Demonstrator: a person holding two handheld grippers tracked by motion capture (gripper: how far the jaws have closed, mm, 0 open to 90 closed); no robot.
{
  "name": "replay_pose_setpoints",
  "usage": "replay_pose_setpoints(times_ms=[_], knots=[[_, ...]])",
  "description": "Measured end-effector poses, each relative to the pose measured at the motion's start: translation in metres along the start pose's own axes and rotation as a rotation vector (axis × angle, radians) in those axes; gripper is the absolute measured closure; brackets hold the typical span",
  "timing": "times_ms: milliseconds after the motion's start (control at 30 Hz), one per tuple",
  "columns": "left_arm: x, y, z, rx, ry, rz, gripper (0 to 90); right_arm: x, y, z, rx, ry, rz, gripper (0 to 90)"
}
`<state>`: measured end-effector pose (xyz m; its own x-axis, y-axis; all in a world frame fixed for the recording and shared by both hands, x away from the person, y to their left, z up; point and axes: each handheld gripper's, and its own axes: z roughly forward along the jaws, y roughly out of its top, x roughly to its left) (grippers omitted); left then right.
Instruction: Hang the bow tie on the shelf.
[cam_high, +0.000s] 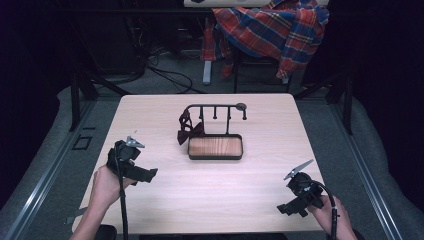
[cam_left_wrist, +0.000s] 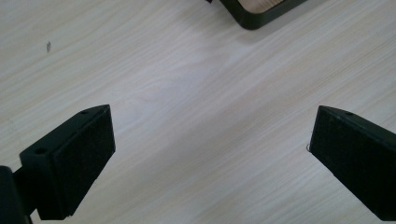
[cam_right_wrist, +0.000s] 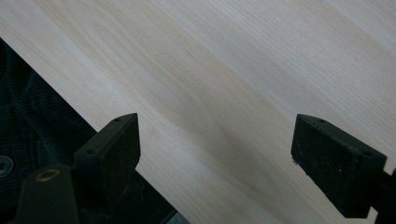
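Both grippers, left (cam_high: 148, 175) and right (cam_high: 285, 209), wide open, empty, well apart from the rack (cam_high: 216, 146).

Materials and finishes: wood, dark metal, cloth, matt black plastic.

The table (cam_high: 165, 200) is pale wood with fine straight grain and a smooth, low-sheen surface. The tray (cam_high: 215, 147) has a warmer, glossier wood floor inside a dark matt rim; the rack (cam_high: 216, 106) above it looks like thin dark metal. The bow tie (cam_high: 189, 131) is dark red cloth. Both grippers' pads (cam_left_wrist: 86, 156) (cam_right_wrist: 337, 156) are matt black, faintly textured. The shirt (cam_high: 272, 27) beyond the far edge is soft plaid cloth.
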<state>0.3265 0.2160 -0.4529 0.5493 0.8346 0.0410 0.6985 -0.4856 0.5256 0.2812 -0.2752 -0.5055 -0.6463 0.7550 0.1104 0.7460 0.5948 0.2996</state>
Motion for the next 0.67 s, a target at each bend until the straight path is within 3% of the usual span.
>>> replay_pose_setpoints(times_ms=[100, 133, 167, 233, 500, 667], knots=[[-0.002, -0.008, 0.001, 0.019, 0.005, 0.007, 0.3, 0.0, 0.0, 0.001, -0.009, 0.002, 0.007, 15.4], [-0.003, -0.011, 0.002, 0.029, 0.006, 0.013, 0.4, -0.001, 0.001, -0.001, 0.021, 0.001, -0.019, 15.4], [-0.004, -0.013, 0.003, 0.036, 0.006, 0.014, 0.4, 0.0, 0.0, 0.001, -0.007, 0.003, 0.007, 15.4], [-0.005, -0.018, 0.005, 0.051, 0.002, 0.016, 0.3, 0.0, 0.0, 0.001, -0.008, 0.002, 0.007, 15.4], [-0.003, -0.039, 0.015, 0.058, -0.02, -0.01, 0.3, 0.0, 0.0, 0.001, -0.009, 0.002, 0.004, 15.4], [0.004, -0.042, 0.019, 0.045, -0.016, -0.007, 0.3, 0.0, 0.0, 0.001, 0.002, 0.005, 0.002, 15.4]])
